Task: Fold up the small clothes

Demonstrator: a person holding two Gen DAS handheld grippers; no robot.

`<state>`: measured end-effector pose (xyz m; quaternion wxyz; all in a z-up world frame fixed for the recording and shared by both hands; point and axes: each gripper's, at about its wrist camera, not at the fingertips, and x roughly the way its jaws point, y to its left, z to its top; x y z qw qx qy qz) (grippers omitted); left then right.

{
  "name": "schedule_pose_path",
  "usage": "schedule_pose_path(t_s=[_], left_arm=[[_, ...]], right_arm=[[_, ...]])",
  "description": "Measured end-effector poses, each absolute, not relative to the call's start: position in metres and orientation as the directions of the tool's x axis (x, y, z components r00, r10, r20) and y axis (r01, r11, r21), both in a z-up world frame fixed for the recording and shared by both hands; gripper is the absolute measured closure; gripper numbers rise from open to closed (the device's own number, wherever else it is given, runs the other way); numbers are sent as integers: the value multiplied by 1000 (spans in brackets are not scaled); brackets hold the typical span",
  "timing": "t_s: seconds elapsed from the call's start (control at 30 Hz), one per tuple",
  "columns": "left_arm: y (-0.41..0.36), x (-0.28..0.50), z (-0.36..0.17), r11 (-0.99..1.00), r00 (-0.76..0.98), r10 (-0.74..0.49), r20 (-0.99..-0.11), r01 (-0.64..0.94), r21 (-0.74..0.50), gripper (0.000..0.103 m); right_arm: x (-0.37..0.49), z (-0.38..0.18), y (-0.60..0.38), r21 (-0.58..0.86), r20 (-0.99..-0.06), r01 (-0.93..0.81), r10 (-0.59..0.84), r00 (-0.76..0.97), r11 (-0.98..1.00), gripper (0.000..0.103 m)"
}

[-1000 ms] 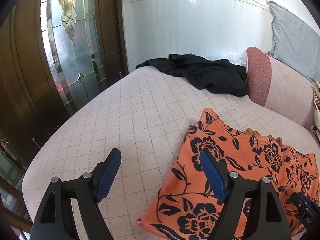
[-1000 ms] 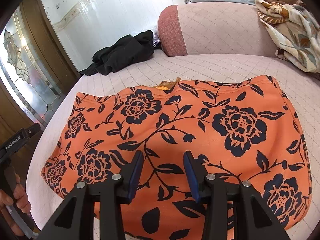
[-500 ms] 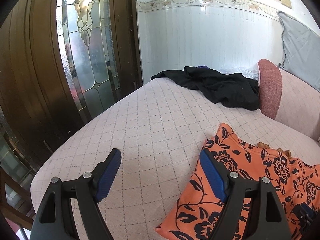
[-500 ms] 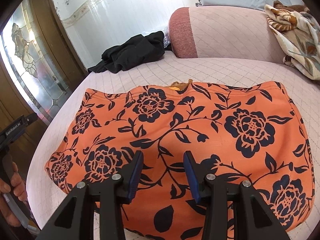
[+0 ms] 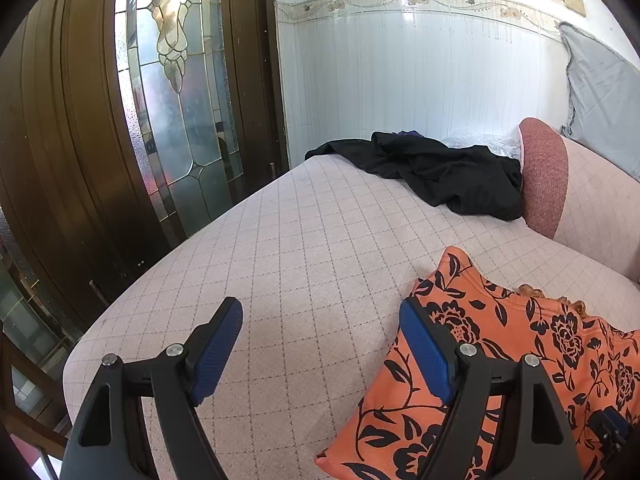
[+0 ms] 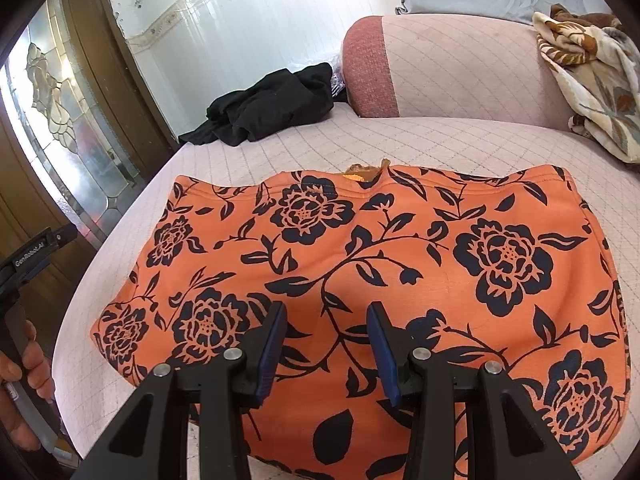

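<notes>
- pink quilted sofa seat (image 5: 304,248);
- red-ended backrest (image 6: 370,68);
- black garment (image 5: 440,168) heaped near the backrest;
- floral blanket (image 6: 592,80) draped on the backrest;
- stained-glass door (image 5: 172,92)

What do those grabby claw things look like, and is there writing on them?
Each gripper, left and right, has two black plastic arms with triangle cut-outs and round silver bolts. The fingers wear ribbed blue pads. In the right wrist view the left tool's black bar carries small white lettering, too small to read surely. A bare hand holds its handle; no sleeve or cable shows.
</notes>
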<state>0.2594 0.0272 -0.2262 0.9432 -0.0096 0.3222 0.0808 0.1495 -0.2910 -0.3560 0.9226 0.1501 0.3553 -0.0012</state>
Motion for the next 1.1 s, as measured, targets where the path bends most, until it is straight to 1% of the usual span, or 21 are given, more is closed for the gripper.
schedule_pose_path(t_s=[0.17, 0.27, 0.33, 0.37, 0.47, 0.53, 0.6, 0.7, 0.77, 0.8, 0.83, 0.87, 1.0, 1.1], left_arm=[[25, 260, -228, 989, 774, 135, -618, -146, 33, 22], [13, 263, -237, 996, 750, 85, -656, -84, 33, 22], [-4, 265, -247, 999, 721, 26, -692, 1, 39, 22], [-16, 265, -253, 997, 697, -19, -717, 67, 39, 22], [-38, 261, -265, 985, 640, -110, -760, 171, 2, 22], [-53, 256, -272, 973, 608, -158, -778, 229, -19, 22], [-67, 253, -279, 959, 581, -183, -793, 284, -13, 22], [-74, 257, -288, 953, 547, -185, -817, 303, -14, 22], [-78, 262, -302, 955, 510, -149, -847, 295, 10, 21], [-79, 265, -309, 958, 506, -123, -854, 287, 32, 19], [-79, 265, -310, 958, 517, -115, -848, 283, 43, 14], [-80, 267, -310, 960, 528, -99, -843, 274, 59, 14], [-74, 270, -305, 970, 529, -111, -841, 243, 25, 14], [-57, 267, -294, 981, 554, -101, -826, 192, 8, 14]], right_arm=[[150, -358, -289, 278, -659, 100, 114, 744, 956, 58], [156, -366, -285, 278, -690, 84, 138, 710, 957, 58], [162, -376, -283, 259, -735, 95, 132, 665, 961, 58], [162, -376, -283, 251, -729, 89, 127, 672, 964, 58], [158, -367, -292, 255, -709, 105, 112, 696, 961, 58], [155, -361, -311, 278, -690, 157, 83, 719, 948, 58], [152, -359, -333, 294, -686, 225, 41, 726, 929, 58], [149, -361, -368, 324, -695, 334, -16, 719, 885, 58], [147, -362, -388, 325, -704, 394, -58, 708, 860, 58], [148, -364, -398, 314, -719, 430, -84, 690, 846, 58], [149, -368, -407, 300, -743, 466, -103, 661, 833, 58], [152, -377, -416, 292, -775, 498, -102, 623, 817, 58], [150, -375, -424, 323, -766, 487, -78, 638, 812, 58], [140, -368, -428, 373, -739, 472, -51, 671, 799, 57]])
